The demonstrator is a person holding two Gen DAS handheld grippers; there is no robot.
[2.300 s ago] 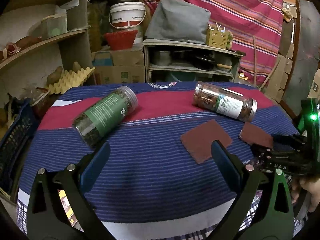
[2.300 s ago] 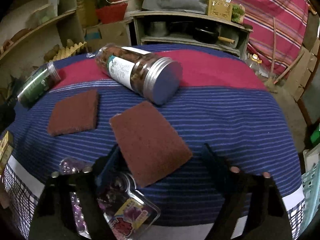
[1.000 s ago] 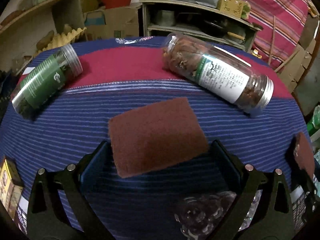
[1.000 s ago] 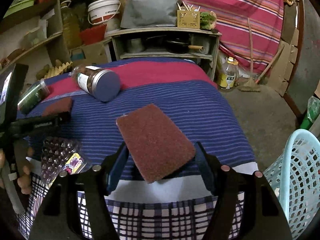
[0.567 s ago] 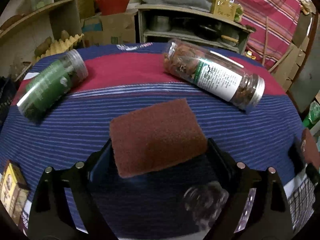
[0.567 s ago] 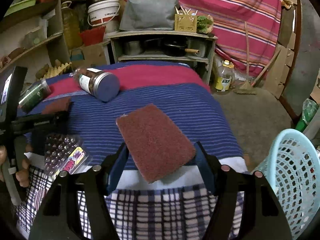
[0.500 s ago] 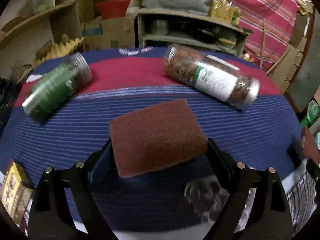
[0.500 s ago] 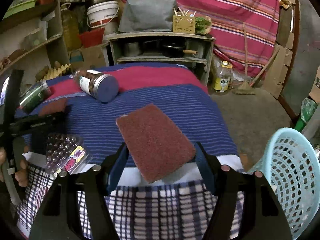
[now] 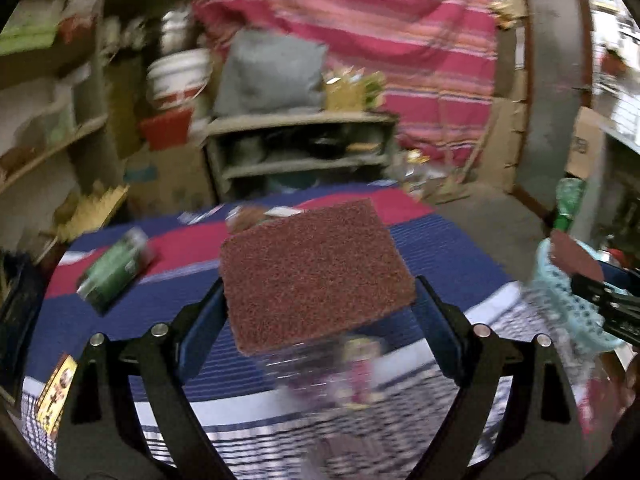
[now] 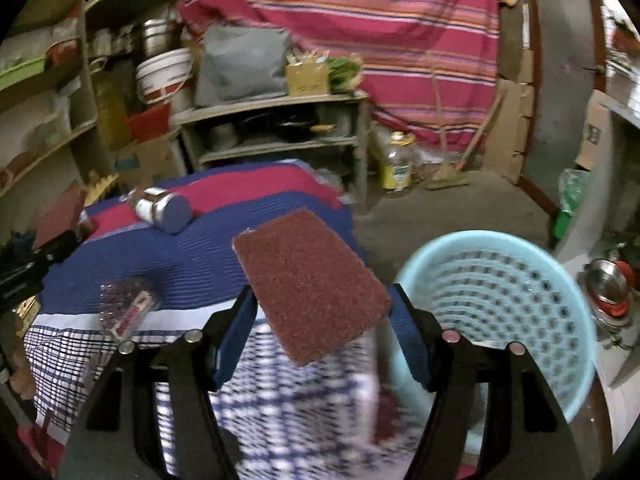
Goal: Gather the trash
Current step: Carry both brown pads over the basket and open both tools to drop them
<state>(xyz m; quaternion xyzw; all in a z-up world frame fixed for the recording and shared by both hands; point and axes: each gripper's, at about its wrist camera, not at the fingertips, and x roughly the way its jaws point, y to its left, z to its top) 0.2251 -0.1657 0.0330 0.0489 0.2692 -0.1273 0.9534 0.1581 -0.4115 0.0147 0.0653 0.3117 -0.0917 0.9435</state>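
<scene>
The left gripper (image 9: pixel 318 312) pinches a reddish-brown scouring pad (image 9: pixel 316 272) by its two side edges between the blue pads (image 9: pixel 200 328), having closed in slightly on it within the past second, and the pad hangs lifted above the worktop (image 9: pixel 460 272), which is draped in a blue and red striped cloth. The right gripper (image 10: pixel 320 330) likewise clamps a second scouring pad (image 10: pixel 310 284) between its blue fingers (image 10: pixel 236 328), holding it tilted in the air off the worktop's edge, just beside the rim of a light blue plastic basket (image 10: pixel 504 300) that stands on the floor to the right. Below the left pad, near the checked front edge of the cloth, lies a clear plastic blister pack (image 10: pixel 126 308) with a pink label, blurred in the left view. Further back on the cloth a green-labelled jar (image 9: pixel 114 272) lies on its side at the left, and a jar with a silver lid (image 10: pixel 164 208) lies on the red stripe. Behind the worktop stand a low shelf (image 10: pixel 280 128) with pots, a grey cushion (image 10: pixel 240 64) on top of it, a white bucket (image 10: pixel 162 76), and a pink striped curtain (image 10: pixel 380 12) along the wall
</scene>
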